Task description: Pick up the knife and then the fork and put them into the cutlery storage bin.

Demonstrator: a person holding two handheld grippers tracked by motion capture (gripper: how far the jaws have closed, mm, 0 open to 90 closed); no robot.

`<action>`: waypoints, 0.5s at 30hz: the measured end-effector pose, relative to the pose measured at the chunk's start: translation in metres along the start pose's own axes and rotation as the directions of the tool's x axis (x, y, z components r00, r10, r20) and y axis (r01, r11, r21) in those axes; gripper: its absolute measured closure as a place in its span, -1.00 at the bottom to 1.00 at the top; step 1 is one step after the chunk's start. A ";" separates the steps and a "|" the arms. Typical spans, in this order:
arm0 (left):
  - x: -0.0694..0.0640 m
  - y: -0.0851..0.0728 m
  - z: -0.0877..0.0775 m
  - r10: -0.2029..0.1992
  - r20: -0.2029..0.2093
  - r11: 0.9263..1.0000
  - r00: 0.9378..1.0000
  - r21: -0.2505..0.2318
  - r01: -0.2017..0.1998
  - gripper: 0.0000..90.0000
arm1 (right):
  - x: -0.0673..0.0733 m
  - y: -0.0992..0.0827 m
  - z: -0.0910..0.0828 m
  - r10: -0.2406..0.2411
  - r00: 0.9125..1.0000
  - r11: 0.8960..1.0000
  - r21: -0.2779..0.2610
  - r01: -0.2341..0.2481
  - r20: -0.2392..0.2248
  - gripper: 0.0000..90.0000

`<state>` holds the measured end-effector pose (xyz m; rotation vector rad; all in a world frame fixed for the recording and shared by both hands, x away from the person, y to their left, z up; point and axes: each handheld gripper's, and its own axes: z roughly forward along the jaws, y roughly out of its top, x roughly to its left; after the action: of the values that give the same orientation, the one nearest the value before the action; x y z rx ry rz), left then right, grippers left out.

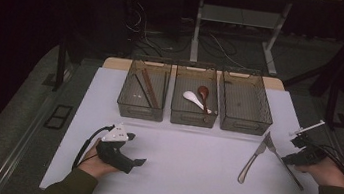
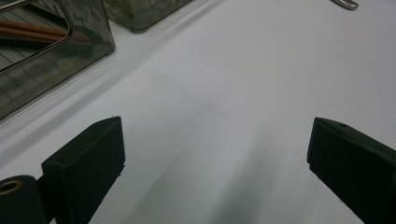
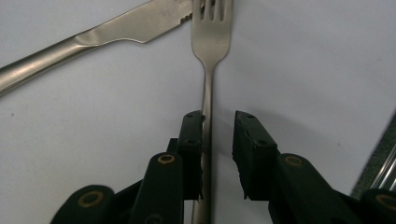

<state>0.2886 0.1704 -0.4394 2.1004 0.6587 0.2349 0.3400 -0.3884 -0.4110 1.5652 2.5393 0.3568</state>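
Straddling the fork [image 3: 208,84] handle with jaws slightly parted, the right gripper [image 3: 218,122] (left gripper [image 2: 215,154] wide open, idle) seems positioned to sort cutlery.

Left gripper [image 1: 137,162]: matte black body, blocky wedge-shaped black jaws, a pale grey three-cornered plate on top, a black cable looping from its rear.
Right gripper [image 3: 218,140]: black jointed links with brass-coloured rivet rings, small screw holes in the pads, a white bar on top, black cables trailing.
Person: dark olive long sleeves on both forearms.
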 end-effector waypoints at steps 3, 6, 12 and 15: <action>0.000 0.000 0.000 0.002 0.002 1.000 1.000 0.003 -0.002 -0.93 | 0.003 0.011 0.006 -0.026 1.000 0.999 0.041 0.026 -0.008 0.60; 0.000 0.000 0.000 0.003 0.003 1.000 1.000 0.003 -0.003 -0.93 | 0.004 0.020 0.011 -0.049 0.999 0.996 0.080 0.048 0.006 0.60; -0.001 0.000 0.001 0.001 0.008 1.000 1.000 0.005 -0.001 -0.93 | 0.005 0.030 0.017 -0.078 0.997 0.988 0.131 0.078 -0.002 0.69; -0.001 0.000 0.002 0.004 0.011 1.000 1.000 0.009 -0.004 -0.93 | 0.006 0.031 0.019 -0.093 0.996 0.986 0.142 0.092 -0.001 0.74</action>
<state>0.2881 0.1686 -0.4406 2.1104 0.6504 0.2222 0.3689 -0.3674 -0.4203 1.4835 2.6750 0.1640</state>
